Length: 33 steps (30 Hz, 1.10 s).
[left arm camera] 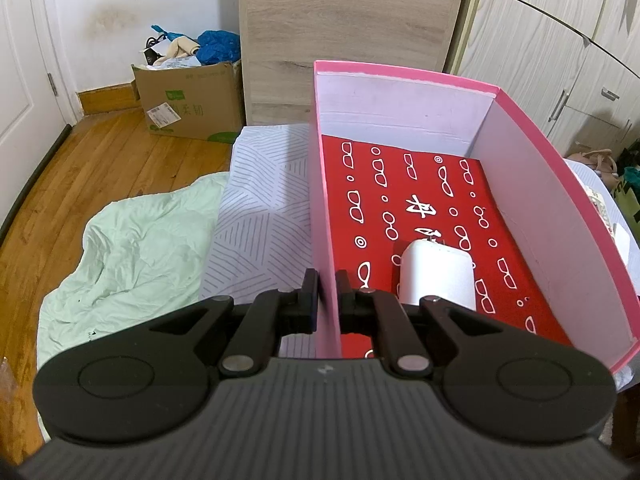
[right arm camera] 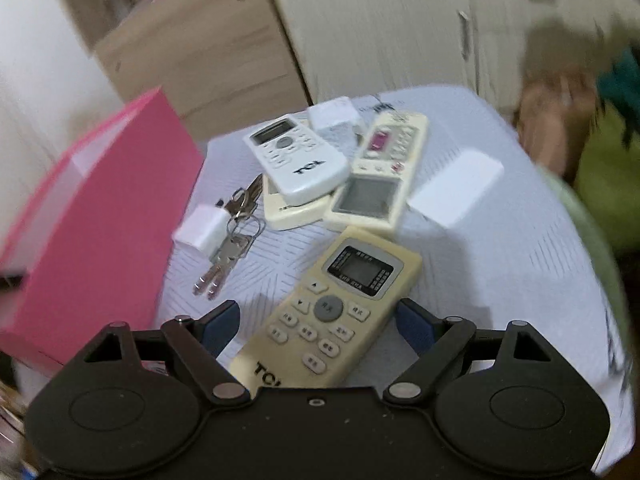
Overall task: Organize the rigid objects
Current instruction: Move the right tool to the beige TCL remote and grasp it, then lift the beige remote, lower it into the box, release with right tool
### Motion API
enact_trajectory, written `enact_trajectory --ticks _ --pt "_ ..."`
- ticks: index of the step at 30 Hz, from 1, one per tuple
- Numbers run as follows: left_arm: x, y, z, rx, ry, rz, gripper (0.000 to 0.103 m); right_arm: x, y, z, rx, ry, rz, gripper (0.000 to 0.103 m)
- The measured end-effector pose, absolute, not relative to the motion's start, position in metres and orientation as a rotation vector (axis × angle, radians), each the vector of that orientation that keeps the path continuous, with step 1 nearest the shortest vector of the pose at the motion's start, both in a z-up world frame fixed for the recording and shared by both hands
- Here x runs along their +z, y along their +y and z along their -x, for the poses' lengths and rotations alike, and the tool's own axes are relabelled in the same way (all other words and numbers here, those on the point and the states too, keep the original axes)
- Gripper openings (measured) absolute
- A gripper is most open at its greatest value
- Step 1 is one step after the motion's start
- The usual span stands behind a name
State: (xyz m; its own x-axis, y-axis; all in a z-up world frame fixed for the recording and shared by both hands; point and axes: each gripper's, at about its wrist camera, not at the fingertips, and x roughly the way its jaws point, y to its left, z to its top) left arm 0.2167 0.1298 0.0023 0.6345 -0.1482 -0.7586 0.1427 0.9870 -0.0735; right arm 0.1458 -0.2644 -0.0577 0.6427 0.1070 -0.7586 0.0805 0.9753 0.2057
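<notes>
My left gripper [left arm camera: 327, 294] is shut on the left wall of the pink box [left arm camera: 320, 200]. Inside the box lie a red glasses-print case [left arm camera: 420, 208] and a white charger [left arm camera: 438, 278]. My right gripper [right arm camera: 316, 320] is open, its blue-padded fingers on either side of a yellowed TCL remote [right arm camera: 332, 308] on the table, not touching it. Beyond it lie a white TCL remote [right arm camera: 298, 158], a cream remote with its cover open [right arm camera: 380, 168], another cream remote [right arm camera: 296, 210] under the white one, keys [right arm camera: 232, 240], and white chargers [right arm camera: 202, 228] [right arm camera: 456, 186] [right arm camera: 332, 114]. The pink box [right arm camera: 100, 216] stands to the left.
The table wears a striped white cloth [right arm camera: 500, 264]. A green sheet [left arm camera: 132, 240] and a cardboard box [left arm camera: 188, 100] lie on the wooden floor. A wood panel [left arm camera: 344, 36] and wardrobe doors [left arm camera: 560, 56] stand behind. A brown bag [right arm camera: 556, 112] sits at the right.
</notes>
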Motion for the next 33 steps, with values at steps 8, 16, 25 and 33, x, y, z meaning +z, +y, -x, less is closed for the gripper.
enact_trajectory --ticks 8,16,25,33 --pt "0.003 0.131 -0.218 -0.167 0.872 0.015 0.007 -0.060 -0.249 -0.133 0.105 0.794 -0.030 0.073" --pt "0.002 0.131 -0.218 -0.166 0.873 0.017 0.007 -0.060 -0.247 -0.153 0.126 0.865 0.009 0.081" --pt "0.001 0.131 -0.218 -0.167 0.876 0.021 0.007 -0.053 -0.260 -0.149 0.168 0.757 -0.136 0.064" --pt "0.001 0.131 -0.218 -0.166 0.881 0.020 0.007 -0.027 -0.257 -0.146 0.210 0.642 -0.187 0.063"
